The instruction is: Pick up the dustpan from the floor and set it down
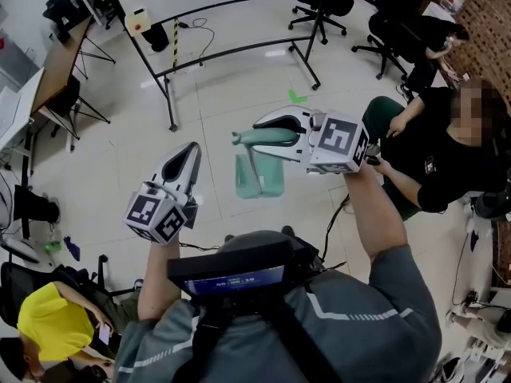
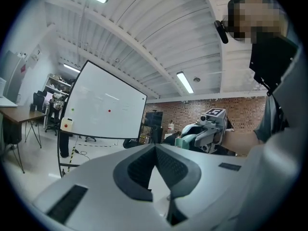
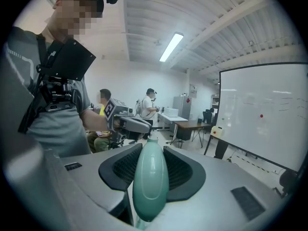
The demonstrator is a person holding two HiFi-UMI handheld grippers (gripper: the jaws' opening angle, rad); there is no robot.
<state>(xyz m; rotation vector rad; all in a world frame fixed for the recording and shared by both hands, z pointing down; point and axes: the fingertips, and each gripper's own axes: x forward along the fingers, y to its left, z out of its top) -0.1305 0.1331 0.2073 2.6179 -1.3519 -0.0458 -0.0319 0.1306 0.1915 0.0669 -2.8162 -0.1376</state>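
A pale green dustpan hangs in the air: its long handle (image 1: 263,137) lies level and its pan (image 1: 259,178) hangs below it, above the light floor. My right gripper (image 1: 271,129) is shut on the handle; in the right gripper view the rounded green handle (image 3: 150,182) sits clamped between the dark pads of that gripper (image 3: 150,150). My left gripper (image 1: 190,153) is held to the left of the dustpan, apart from it. Its jaws meet at the tips with nothing between them (image 2: 155,148). The right gripper (image 2: 208,128) also shows across from it.
A whiteboard on a black tube frame (image 1: 231,48) stands further out on the floor. A seated person (image 1: 447,150) is close on the right, another in yellow (image 1: 52,321) at lower left. Office chairs (image 1: 319,6) and desks (image 1: 56,62) line the edges. Green tape (image 1: 297,96) marks the floor.
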